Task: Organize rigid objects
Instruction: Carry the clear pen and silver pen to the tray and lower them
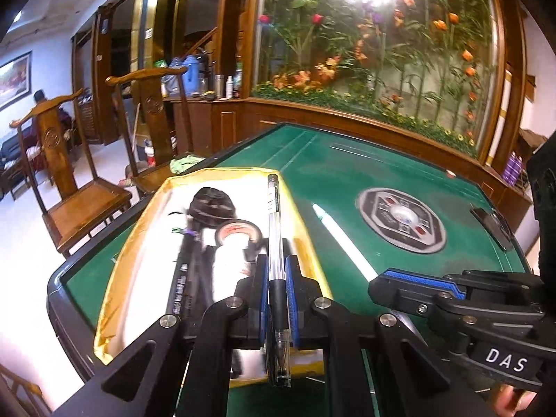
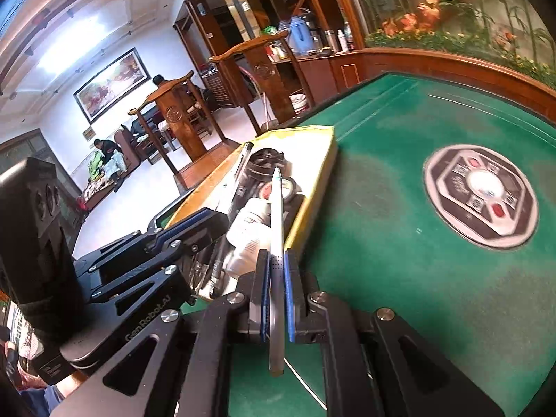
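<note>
Two pens held over a green table and a yellow-edged box

Ahead of both jaws lies the green table (image 2: 399, 208); the yellow-edged box (image 1: 114, 271), holding a tripod and tape roll, sits beneath the left jaws. The left gripper (image 1: 277, 278) pinches a clear black pen (image 1: 274, 229); the right gripper (image 2: 277, 278) pinches a white pen (image 2: 277, 229), both pointing forward.

We're in a home's living room: green felt mahjong table (image 1: 347, 173) at centre frame, carved wooden chairs (image 1: 62, 173) at left, a framed painting (image 2: 111, 83) on the upper-left wall, artificial flower display (image 1: 382, 59) behind glass upper right.
</note>
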Action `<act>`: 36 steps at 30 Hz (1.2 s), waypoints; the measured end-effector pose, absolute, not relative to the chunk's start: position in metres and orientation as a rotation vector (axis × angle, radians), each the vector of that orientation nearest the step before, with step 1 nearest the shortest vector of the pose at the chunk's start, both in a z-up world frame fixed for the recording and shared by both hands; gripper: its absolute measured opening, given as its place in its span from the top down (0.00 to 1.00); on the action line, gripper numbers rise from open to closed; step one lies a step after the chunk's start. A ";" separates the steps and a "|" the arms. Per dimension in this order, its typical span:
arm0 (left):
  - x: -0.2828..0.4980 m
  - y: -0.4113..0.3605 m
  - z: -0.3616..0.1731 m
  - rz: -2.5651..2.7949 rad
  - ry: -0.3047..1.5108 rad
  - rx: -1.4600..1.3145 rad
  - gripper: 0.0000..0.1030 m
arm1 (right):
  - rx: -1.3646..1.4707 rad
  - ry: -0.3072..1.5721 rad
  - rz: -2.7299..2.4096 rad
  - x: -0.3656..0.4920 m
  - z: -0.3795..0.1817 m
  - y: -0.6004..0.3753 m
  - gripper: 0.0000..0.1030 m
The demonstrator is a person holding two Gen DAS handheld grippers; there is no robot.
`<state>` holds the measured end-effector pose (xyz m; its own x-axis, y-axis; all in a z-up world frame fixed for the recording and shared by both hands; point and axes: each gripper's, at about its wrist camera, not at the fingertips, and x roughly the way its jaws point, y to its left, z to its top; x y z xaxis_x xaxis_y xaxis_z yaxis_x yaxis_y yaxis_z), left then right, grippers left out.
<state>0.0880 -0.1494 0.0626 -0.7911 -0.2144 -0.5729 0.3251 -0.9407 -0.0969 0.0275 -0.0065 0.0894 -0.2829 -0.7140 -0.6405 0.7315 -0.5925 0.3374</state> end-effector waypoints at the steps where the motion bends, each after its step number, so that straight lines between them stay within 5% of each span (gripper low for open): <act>1: 0.089 -0.155 0.061 -2.704 0.290 0.836 0.91 | 0.971 0.035 -1.976 0.028 0.089 -0.012 0.93; 36: 0.078 -0.239 0.016 -2.575 0.476 0.936 0.91 | 1.127 0.087 -1.943 -0.021 0.055 -0.138 0.93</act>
<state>0.0777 -0.2387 0.0163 -0.7162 -0.2157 -0.6637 0.4387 -0.8788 -0.1878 -0.0211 -0.1384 0.0546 -0.2175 -0.6421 -0.7351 0.7055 -0.6239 0.3362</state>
